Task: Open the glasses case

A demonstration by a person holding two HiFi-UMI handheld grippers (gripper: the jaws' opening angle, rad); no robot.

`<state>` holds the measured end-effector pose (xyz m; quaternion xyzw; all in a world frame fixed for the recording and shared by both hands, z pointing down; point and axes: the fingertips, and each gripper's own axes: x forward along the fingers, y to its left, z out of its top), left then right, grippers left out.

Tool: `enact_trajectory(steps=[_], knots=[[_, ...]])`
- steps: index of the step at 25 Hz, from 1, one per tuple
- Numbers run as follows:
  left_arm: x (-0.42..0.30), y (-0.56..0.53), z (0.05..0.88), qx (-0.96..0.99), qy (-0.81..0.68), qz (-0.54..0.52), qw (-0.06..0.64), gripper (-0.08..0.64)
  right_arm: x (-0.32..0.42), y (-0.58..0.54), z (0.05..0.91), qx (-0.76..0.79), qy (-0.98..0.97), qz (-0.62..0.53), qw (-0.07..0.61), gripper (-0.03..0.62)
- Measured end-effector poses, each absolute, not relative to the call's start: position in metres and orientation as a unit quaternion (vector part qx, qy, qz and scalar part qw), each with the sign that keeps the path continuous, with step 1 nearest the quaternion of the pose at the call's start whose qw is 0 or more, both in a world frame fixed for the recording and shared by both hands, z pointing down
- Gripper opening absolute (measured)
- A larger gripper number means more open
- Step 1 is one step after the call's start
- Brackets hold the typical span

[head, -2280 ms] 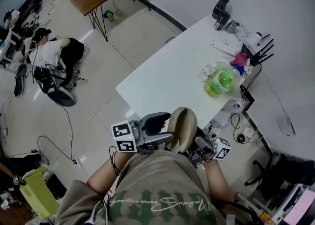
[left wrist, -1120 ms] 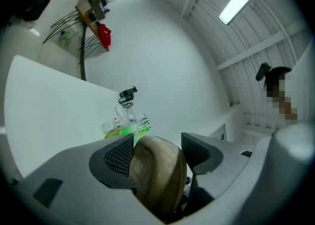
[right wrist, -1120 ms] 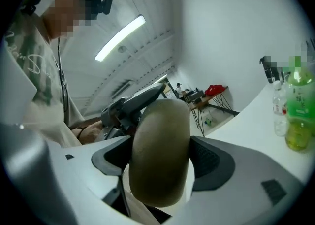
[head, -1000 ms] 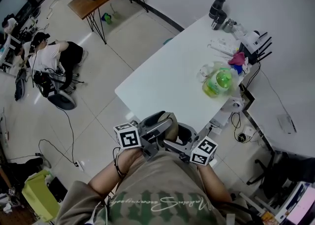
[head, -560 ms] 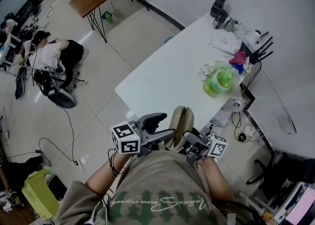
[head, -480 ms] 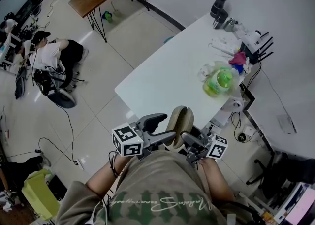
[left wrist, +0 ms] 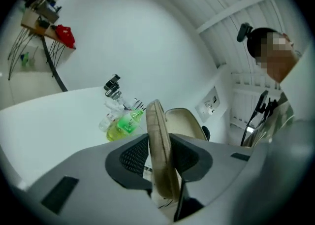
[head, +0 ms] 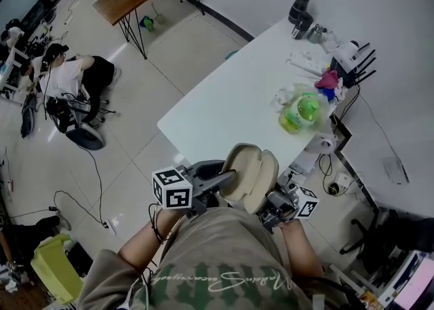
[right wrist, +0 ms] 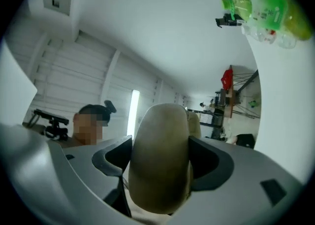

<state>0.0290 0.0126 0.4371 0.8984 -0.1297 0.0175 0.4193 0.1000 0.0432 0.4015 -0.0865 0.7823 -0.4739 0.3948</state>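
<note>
Position: I hold the beige hard-shell clamshell glasses case (head: 249, 174) in the air in front of my chest, just off the near corner of the white rectangular table (head: 224, 102). It touches no surface. One gripper holds each half.

Case condition: it stands open. In the head view the two shells spread apart, with their pale hollow insides facing up and away from me. The left shell lies towards my left gripper (head: 225, 180) and the right shell towards my right gripper (head: 272, 200).

Left jaws: the left gripper view shows one shell (left wrist: 156, 120) edge on, running up between the two dark pads. My left gripper (left wrist: 160, 159) has just been closing its jaws, and both pads now press on that thin rim. The other shell shows beyond it, to the right, with its lining towards the camera.

Right jaws: in the right gripper view the rounded outer back of the other shell (right wrist: 160, 145) fills the gap. My right gripper (right wrist: 160, 165) is clamped on it, with a pad against each side.

Surroundings: a green plastic bottle in a clear bag (head: 300, 113) lies on the table near its far right edge, well apart from the case. Two black flasks (head: 298, 11) stand at the far corner. Another person (head: 68, 74) sits far off on the tiled floor (head: 135, 132), to the left.
</note>
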Motion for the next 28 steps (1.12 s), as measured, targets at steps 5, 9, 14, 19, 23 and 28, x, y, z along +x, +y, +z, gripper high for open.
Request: enact_trajectory(steps=[5, 9, 14, 19, 23, 28], knots=[[0.030, 0.013, 0.425, 0.859, -0.088, -0.055, 0.501, 0.118, 0.112, 0.044, 0.394, -0.036, 0.756, -0.471, 0.453, 0.362], [0.025, 0.008, 0.443, 0.861, -0.113, -0.028, 0.496, 0.118, 0.103, 0.037, 0.413, -0.073, 0.773, -0.480, 0.407, 0.364], [0.016, -0.006, 0.456, 0.862, -0.173, 0.003, 0.476, 0.118, 0.086, 0.031, 0.425, -0.151, 0.813, -0.448, 0.339, 0.364], [-0.006, -0.036, 0.466, 0.854, -0.275, 0.022, 0.441, 0.117, 0.083, 0.019, 0.444, -0.259, 0.841, -0.412, 0.235, 0.364], [-0.018, -0.049, 0.478, 0.857, -0.354, 0.077, 0.367, 0.117, 0.050, 0.014, 0.462, -0.353, 0.868, -0.348, 0.028, 0.364], [0.001, -0.050, 0.486, 0.847, -0.387, 0.079, 0.355, 0.118, 0.039, -0.005, 0.480, -0.442, 0.856, -0.238, -0.123, 0.364]])
